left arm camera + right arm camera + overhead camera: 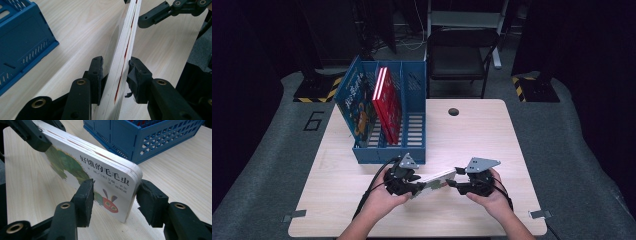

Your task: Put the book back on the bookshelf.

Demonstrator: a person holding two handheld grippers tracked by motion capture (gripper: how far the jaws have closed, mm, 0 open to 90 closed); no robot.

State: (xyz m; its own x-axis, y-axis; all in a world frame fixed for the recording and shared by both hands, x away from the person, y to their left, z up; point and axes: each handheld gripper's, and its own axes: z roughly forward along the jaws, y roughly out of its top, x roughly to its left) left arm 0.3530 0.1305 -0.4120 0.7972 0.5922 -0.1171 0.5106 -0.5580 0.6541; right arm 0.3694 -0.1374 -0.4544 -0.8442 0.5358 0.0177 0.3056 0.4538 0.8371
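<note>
The board book (435, 178) hangs just above the tabletop (462, 135) near its front edge, held between the two grippers, its white cover with the green caterpillar tilted up towards the right side. The left gripper (115, 72) has its fingers (96, 75) on either side of one end of the book, edge-on between them; the gap is narrow, one finger looks to lie against the cover while the other stands a sliver off the page edges, so I cannot tell whether they truly pinch it. The right gripper (114, 200) straddles the opposite corner, its fingers (85, 200) about half open; the one on the cover side presses against the picture, the other sits just beside the rounded spine corner. Both hands (384, 200) come in low from the front, palms cupped under the tools, wrists turned inward to face each other. Behind them stands a blue file rack (412, 150) with a red book (387, 102) and a blue picture book (357, 102) upright in its slots.
</note>
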